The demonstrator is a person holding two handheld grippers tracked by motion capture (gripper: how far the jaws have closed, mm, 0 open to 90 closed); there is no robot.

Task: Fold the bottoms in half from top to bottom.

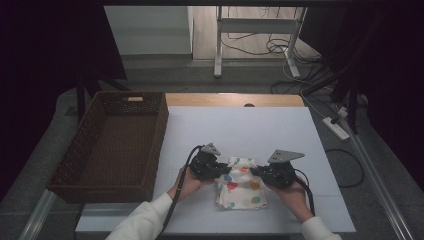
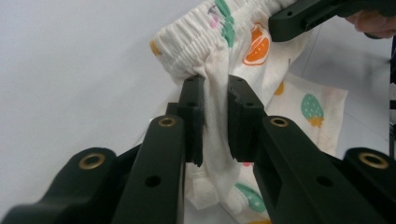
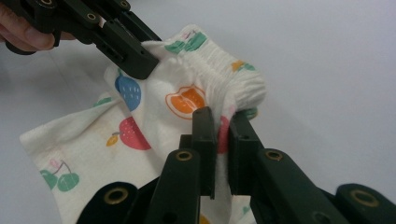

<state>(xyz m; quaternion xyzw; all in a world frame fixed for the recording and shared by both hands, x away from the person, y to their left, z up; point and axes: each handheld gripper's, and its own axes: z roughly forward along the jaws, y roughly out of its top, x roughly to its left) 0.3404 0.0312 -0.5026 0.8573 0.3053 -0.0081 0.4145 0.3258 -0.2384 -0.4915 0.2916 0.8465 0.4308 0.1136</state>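
My left gripper [image 1: 227, 171] pinches the fruit-print shorts [image 1: 242, 187] at the waistband's left end. Right gripper [image 1: 254, 171] clamps its right end. Shorts sit on the white table [image 1: 240, 125].

Beyond the white table [image 1: 240, 125], a white desk frame [image 1: 257, 30] stands on grey floor [image 1: 200, 80] among loose cables [image 1: 270, 47].

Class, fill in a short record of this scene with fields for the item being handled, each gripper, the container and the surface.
item: white fruit-print shorts with a gathered waistband, partly lifted off the table
left gripper: shut on the shorts just below the waistband, at one side
right gripper: shut on the shorts below the waistband, at the other side
container: brown wicker basket, left of the shorts, nothing visible inside
surface: white table
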